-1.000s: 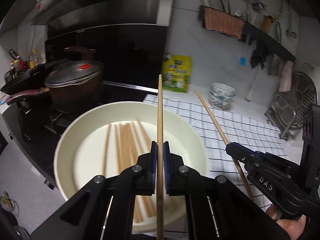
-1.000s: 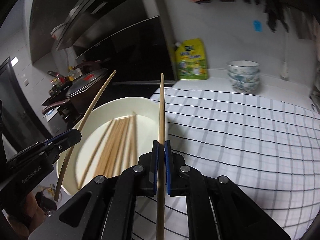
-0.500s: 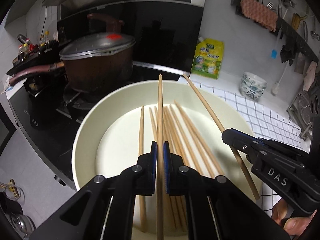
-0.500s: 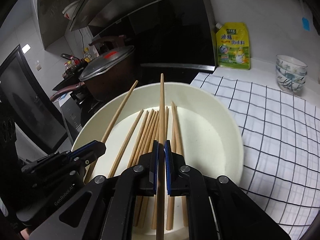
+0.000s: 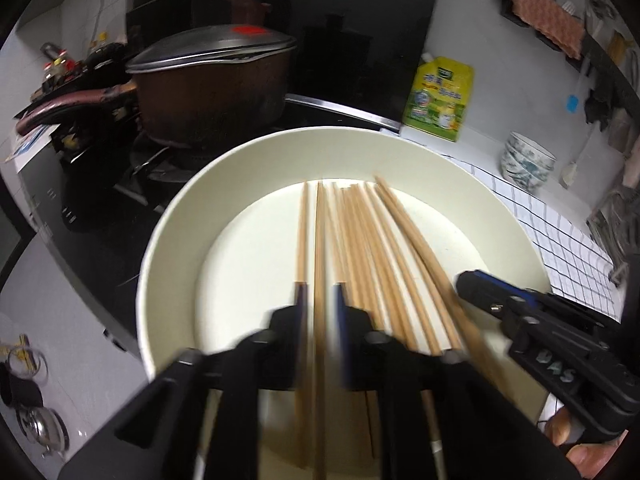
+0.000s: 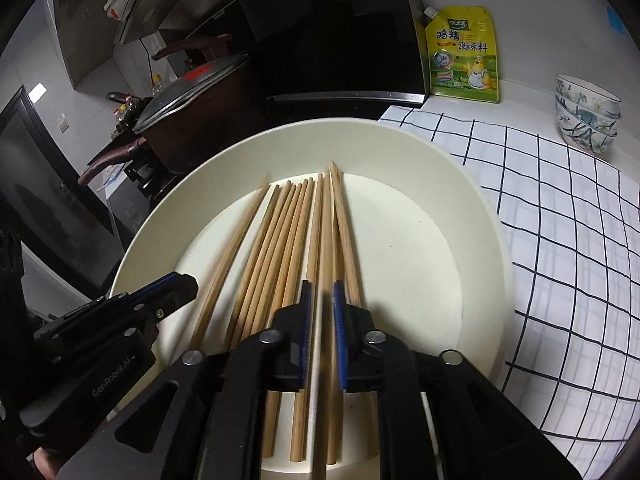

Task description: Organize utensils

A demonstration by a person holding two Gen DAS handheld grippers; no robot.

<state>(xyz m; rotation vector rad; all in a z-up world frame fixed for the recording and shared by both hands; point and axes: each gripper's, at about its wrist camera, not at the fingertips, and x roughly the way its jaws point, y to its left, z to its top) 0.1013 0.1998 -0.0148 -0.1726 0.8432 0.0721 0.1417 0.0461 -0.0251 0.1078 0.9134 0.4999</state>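
A kitchen counter is seen, covered on its right part by a white cloth (image 6: 560, 240) with a black grid; a black hob lies behind, on which a brown pot (image 5: 208, 92) with a grey lid is stood; a stack of patterned bowls (image 6: 586, 116) is set near the white wall. A yellow pouch (image 6: 464, 56) printed with Chinese characters and a cartoon chick is leaned against the wall; "GenRobot.AI" is read on the left gripper (image 6: 176, 292) and "DAS" on the right gripper (image 5: 476, 284). A cream plate (image 6: 460, 184) is placed at the counter's edge, and a row of wooden chopsticks (image 6: 280, 240) is laid in it. The jaws of both grippers have just been opening; in each a narrow gap is seen with one chopstick lying between the blue pads, no longer pinched, above the plate.
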